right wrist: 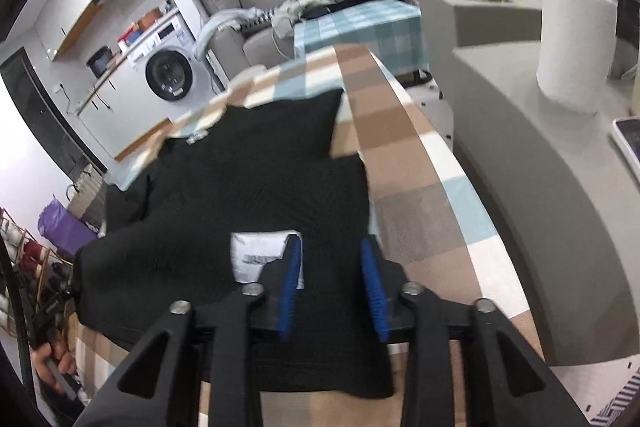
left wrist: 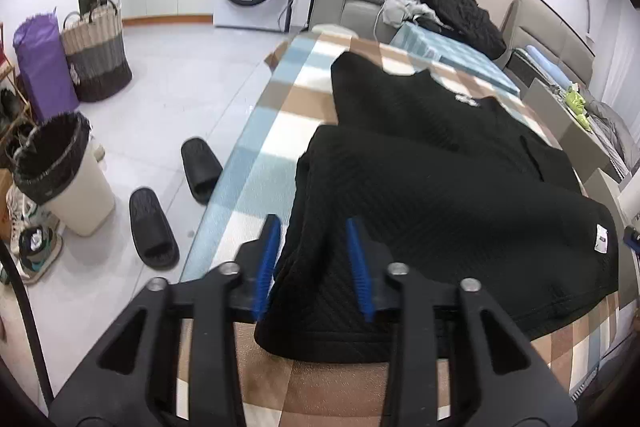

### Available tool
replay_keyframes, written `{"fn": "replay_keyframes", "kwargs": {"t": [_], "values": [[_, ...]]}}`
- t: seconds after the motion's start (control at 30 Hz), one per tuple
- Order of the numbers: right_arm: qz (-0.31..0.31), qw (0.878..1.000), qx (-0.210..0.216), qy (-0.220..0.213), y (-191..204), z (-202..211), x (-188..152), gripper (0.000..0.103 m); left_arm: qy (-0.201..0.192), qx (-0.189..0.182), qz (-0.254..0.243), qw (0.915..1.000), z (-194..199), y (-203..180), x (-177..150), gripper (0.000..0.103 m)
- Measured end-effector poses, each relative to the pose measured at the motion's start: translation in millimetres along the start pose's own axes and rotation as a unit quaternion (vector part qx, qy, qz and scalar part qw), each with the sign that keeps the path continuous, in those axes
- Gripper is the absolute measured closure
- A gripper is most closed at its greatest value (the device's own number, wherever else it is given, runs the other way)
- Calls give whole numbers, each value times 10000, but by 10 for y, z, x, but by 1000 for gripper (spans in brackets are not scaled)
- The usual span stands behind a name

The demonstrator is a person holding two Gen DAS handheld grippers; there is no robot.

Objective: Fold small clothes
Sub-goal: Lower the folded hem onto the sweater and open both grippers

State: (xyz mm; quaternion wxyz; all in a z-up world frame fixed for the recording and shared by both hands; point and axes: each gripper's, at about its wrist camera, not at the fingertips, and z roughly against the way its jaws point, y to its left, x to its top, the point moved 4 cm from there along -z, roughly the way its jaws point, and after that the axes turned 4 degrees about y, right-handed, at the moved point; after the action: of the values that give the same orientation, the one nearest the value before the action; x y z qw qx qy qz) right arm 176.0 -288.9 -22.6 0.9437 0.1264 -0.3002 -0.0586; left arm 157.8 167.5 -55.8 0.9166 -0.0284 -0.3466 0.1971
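The black garment (left wrist: pixel 440 163) is lying spread on the checked table (left wrist: pixel 256 155), its near hem hanging close to the table edge. The quilted knit is looking thick yet soft and limp, so it is likely draping rather than holding shape; the best hold is at the hem corners. The left hand-held gripper (left wrist: pixel 316 267) is hovering low over the left hem corner, jaws apart. The right hand-held gripper (right wrist: pixel 334 287) is hovering over the right hem beside the white label (right wrist: pixel 260 255), jaws apart.
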Motion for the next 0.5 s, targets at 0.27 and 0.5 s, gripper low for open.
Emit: {"fn": "replay_keyframes", "kwargs": {"t": [0.27,0.5], "values": [[556,9976,352,-201,755,222,93,44,-322,-400,-180,9985,249,-177,158,28],[840,9950,540,-1,1184,-4,59,44,-204,-392,-464,9979,166,-533,410,27]]}}
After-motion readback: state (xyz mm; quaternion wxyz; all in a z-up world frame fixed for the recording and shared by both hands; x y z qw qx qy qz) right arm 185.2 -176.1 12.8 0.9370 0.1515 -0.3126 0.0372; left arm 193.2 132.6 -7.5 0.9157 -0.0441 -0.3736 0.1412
